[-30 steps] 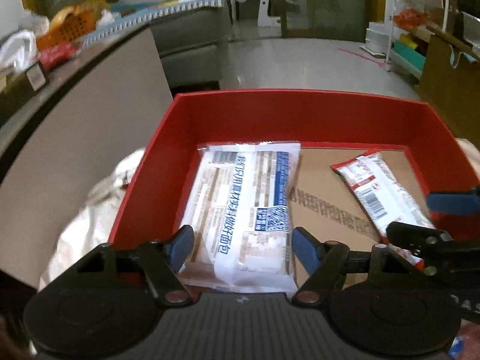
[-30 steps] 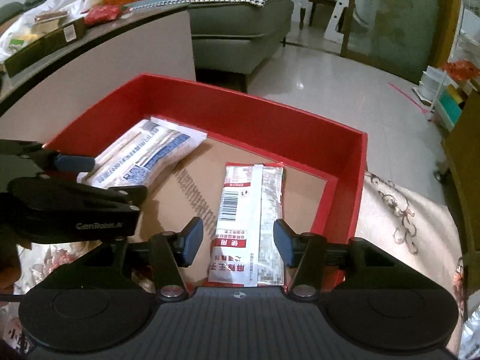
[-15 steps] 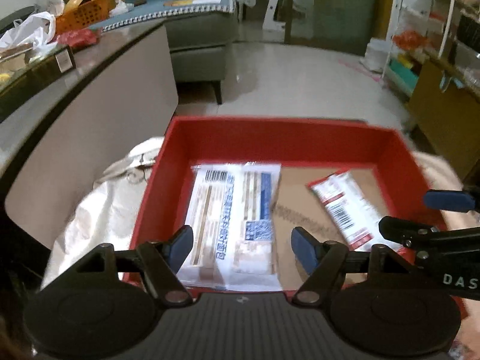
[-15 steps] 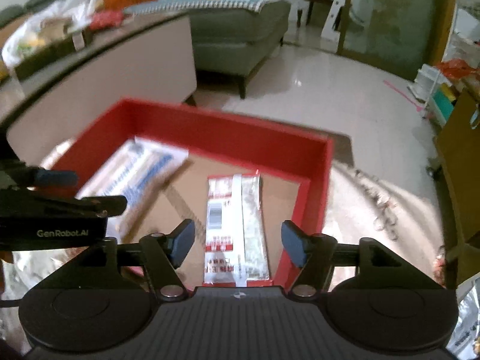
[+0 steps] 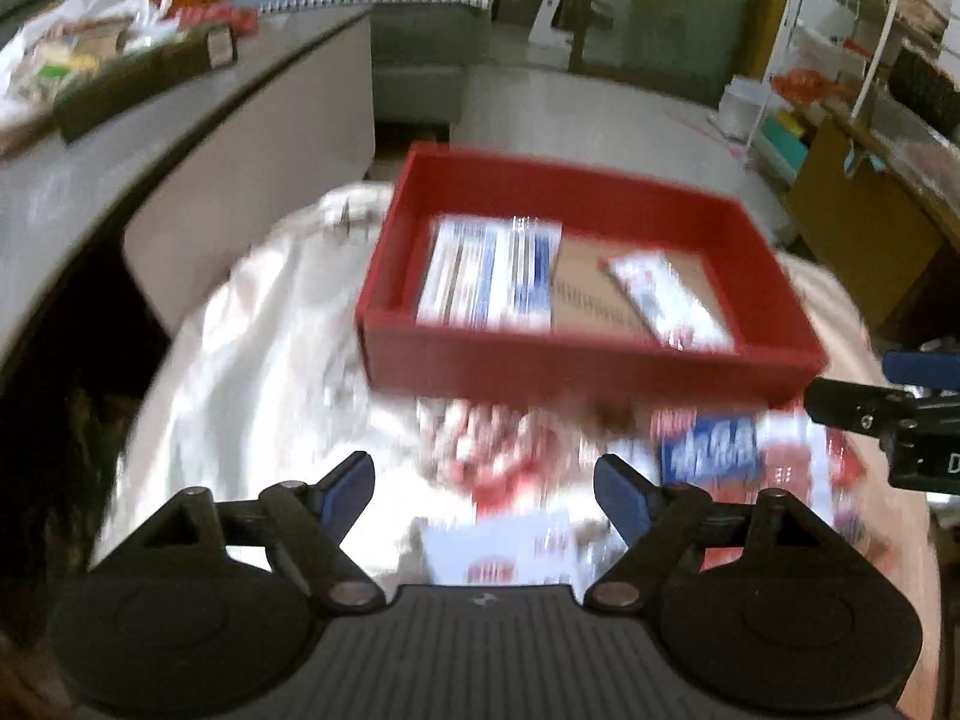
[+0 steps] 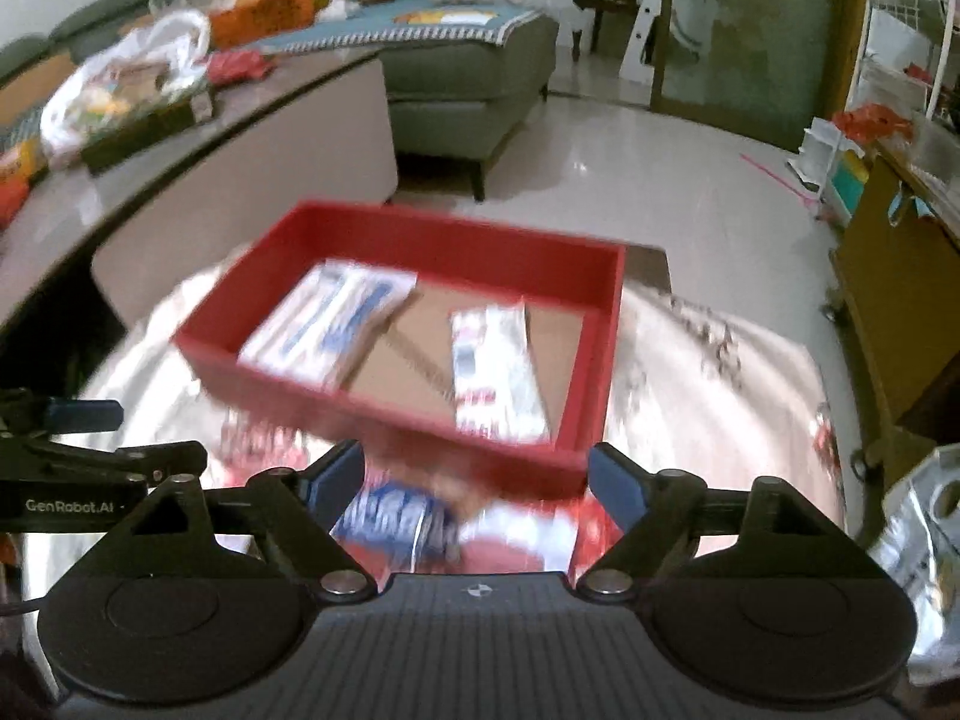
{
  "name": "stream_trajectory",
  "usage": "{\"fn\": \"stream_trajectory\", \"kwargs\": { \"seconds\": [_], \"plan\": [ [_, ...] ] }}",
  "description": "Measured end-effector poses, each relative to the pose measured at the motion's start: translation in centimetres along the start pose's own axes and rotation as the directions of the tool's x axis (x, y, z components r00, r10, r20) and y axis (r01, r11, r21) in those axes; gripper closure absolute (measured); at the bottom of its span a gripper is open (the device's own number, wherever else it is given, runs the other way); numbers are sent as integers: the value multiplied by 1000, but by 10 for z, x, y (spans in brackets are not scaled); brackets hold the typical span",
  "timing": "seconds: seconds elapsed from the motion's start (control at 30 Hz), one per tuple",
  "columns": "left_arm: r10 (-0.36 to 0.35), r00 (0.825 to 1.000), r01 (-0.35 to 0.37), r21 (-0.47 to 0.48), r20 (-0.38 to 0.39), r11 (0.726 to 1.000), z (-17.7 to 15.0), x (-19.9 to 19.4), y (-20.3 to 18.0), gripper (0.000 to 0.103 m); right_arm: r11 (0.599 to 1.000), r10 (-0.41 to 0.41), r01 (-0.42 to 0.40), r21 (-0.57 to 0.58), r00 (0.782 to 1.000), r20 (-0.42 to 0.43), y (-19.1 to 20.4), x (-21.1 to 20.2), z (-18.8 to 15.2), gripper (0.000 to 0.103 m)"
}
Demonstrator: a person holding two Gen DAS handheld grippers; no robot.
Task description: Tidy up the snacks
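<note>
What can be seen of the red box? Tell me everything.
The red box is a shallow, open-topped rectangular tray, apparently cardboard, with red walls and a bare brown floor. It sits level on a pale patterned cloth. Inside lie two packets flat and apart: a white-and-blue packet and a narrower red-and-white packet. Neither gripper touches it. Motion blur hides finer detail.

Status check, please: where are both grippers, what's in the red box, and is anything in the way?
Left gripper and right gripper: empty, jaws opening, short of the red box. Two packets inside: white-blue packet, red-white packet. More snacks loose in front; nothing blocking.
</note>
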State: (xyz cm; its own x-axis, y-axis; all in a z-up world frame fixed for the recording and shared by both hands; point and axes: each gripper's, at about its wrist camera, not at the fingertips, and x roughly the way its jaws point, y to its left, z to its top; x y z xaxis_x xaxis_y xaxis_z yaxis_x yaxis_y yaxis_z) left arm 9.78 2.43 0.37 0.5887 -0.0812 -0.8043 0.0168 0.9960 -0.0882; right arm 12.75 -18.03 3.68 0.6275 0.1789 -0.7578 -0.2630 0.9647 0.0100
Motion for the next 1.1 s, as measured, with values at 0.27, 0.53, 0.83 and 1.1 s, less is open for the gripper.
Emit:
{"fn": "stream_trajectory", "kwargs": {
  "seconds": [0.27, 0.53, 0.83, 1.1],
  "plan": [
    [15, 998, -14, 19, -64, 1000, -31, 5, -19, 28, 998, 22, -20, 58, 999, -39, 13, -13, -26, 15],
    [82, 990, -82, 6, -115, 997, -48, 26, -18, 24, 997, 37, -31, 77, 996, -81, 14, 0, -32, 15],
    [28, 994, -33, -46, -103, 998, -46, 27, -7, 55, 998, 19, -13, 54, 993, -121, 33, 23, -26, 15],
    [14, 994, -20, -52, -106, 998, -46, 24, 8, 58, 996, -87, 81, -43, 983, -164, 52, 62, -39, 17]
  ]
}}
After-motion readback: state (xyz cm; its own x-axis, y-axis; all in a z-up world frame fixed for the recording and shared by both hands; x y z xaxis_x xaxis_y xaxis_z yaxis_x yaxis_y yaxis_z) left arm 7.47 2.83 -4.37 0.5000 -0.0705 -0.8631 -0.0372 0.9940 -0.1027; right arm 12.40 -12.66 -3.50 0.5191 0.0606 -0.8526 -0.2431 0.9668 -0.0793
